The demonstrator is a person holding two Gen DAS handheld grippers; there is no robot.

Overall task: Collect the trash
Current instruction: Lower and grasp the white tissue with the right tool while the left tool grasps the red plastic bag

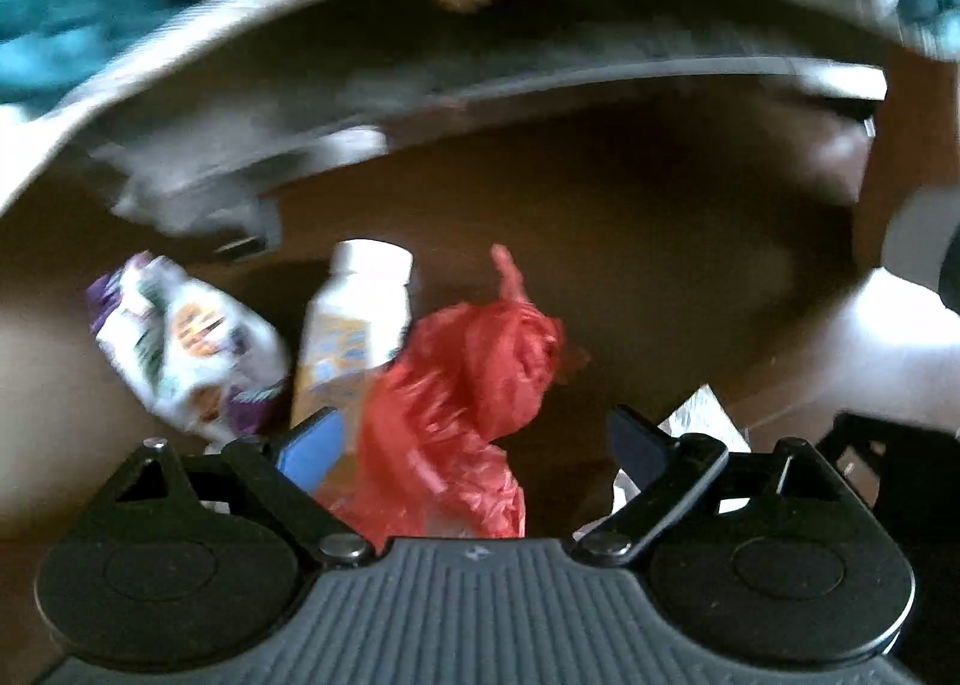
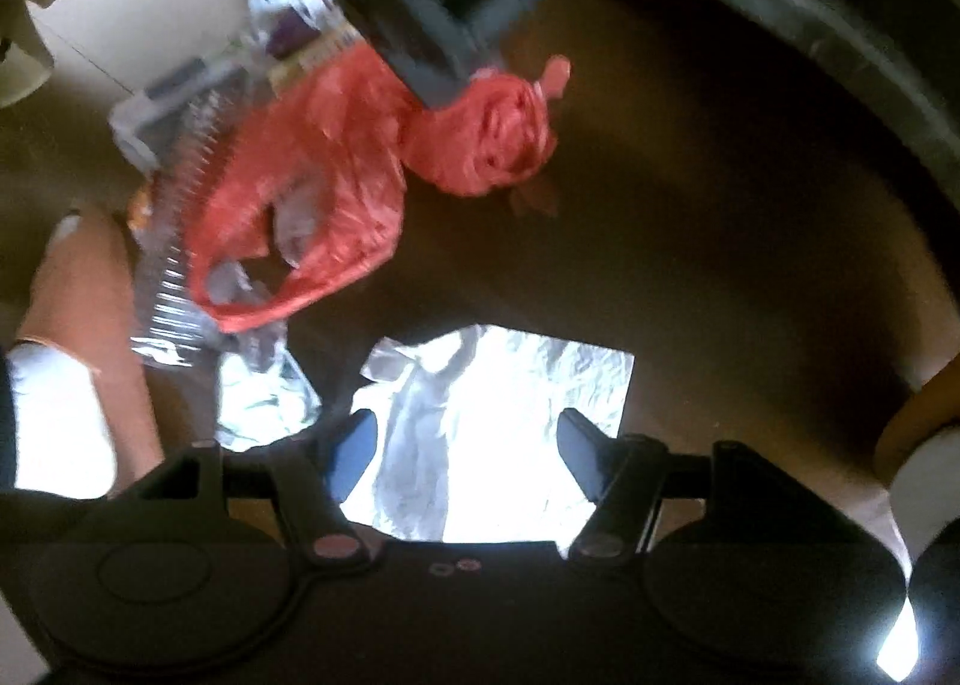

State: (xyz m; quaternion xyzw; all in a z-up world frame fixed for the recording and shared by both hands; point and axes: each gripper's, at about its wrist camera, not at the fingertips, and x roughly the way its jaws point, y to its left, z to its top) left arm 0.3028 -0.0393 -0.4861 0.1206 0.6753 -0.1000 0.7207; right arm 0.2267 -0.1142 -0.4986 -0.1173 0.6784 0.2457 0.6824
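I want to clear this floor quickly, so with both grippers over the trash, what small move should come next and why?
Probably lower the left gripper a little further and close on the red plastic bag. Its jaws are open with the bag's crumpled plastic already between them, unpinched. The right gripper hangs open over the silver foil sheet, which can follow.

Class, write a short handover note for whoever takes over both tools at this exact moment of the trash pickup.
Left tool: open, over the red plastic bag, which lies between its fingers, not gripped.
Right tool: open, over the crumpled foil sheet, not gripped.
On the brown floor: a white bottle and a printed snack wrapper beside the bag; a clear plastic bottle beside the bag in the right wrist view.
Done: nothing picked up in these views.
Left: grip the bag and foil, then collect the bottles and wrapper. No bin is visible.
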